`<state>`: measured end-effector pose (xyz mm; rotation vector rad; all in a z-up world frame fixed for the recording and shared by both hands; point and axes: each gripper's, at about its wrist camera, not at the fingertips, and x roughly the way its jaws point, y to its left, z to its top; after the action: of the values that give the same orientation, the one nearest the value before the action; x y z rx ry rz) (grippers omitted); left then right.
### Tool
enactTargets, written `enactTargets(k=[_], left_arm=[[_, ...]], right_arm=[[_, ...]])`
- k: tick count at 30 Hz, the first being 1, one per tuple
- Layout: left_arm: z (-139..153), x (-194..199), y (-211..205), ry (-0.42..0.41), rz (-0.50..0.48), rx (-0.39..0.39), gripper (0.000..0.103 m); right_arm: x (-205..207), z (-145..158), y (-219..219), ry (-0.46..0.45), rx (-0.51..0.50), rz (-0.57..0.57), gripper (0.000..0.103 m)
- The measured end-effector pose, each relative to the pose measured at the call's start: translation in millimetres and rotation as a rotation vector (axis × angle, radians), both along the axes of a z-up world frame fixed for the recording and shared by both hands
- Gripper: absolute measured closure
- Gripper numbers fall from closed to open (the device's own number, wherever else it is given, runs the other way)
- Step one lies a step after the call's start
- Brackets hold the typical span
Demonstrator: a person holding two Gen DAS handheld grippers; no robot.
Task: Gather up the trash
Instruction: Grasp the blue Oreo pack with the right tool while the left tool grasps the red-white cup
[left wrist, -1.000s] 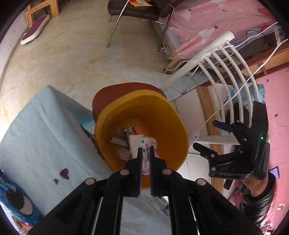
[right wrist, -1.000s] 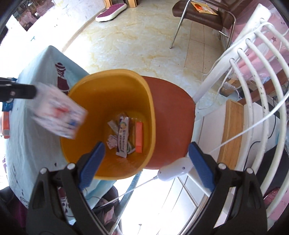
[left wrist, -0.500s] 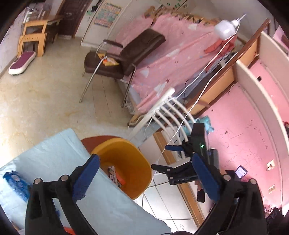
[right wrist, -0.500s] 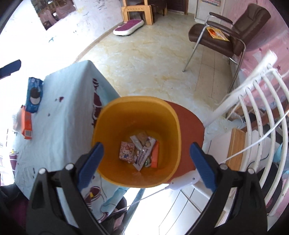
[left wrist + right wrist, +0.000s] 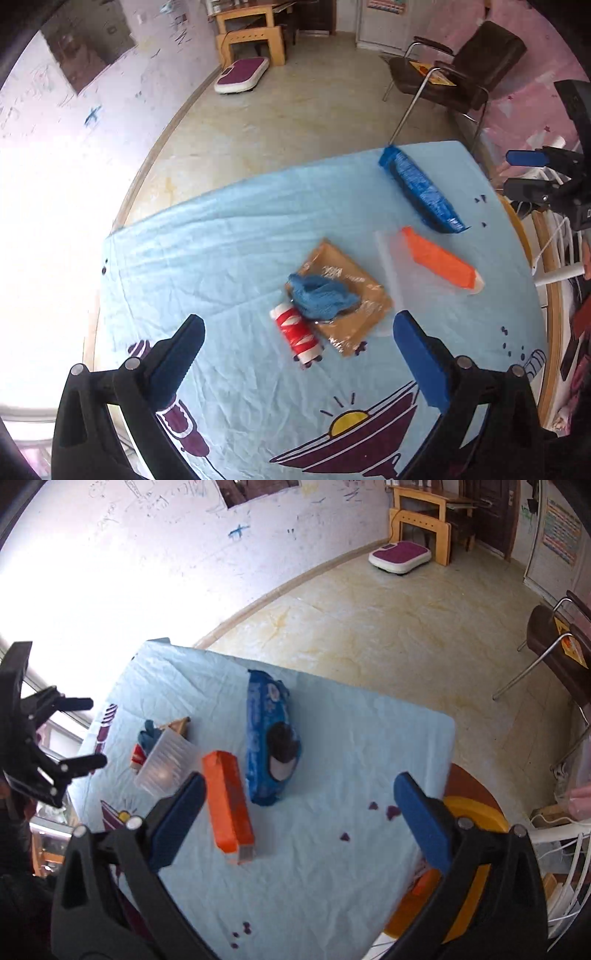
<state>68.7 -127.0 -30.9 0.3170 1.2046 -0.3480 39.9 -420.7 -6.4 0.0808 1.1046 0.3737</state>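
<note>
Orange packet (image 5: 229, 805) lengthwise toward right gripper (image 5: 299, 819)

orange box (image 5: 229, 805), blue packet (image 5: 267, 738), yellow bin (image 5: 476, 830)

Your left gripper (image 5: 299, 354) and right gripper (image 5: 299, 812) share black plastic frames, silver screws and ridged blue finger pads (image 5: 421, 356).

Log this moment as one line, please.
left gripper: open, empty, over crumpled blue wrapper | right gripper: open, empty, above orange pack | yellow bin: beside table edge
</note>
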Motion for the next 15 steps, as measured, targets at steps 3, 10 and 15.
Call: enactTargets(k=[3, 10, 15], left_arm=[[-20.8, 9.6, 16.7, 0.024, 0.073, 0.063, 0.006], [-55.1, 40.7, 37.2, 0.169, 0.158, 0.061, 0.006], [-66.2, 53.4, 29.0, 0.245, 0.179, -0.023, 0.011]], right_arm=[[15.8, -3.1, 26.2, 0.037, -0.012, 0.015, 0.005], [28.5, -9.9, 52.1, 0.084, -0.047, 0.028, 0.005], [35.0, -12.3, 55.6, 0.099, -0.057, 0.025, 0.005]])
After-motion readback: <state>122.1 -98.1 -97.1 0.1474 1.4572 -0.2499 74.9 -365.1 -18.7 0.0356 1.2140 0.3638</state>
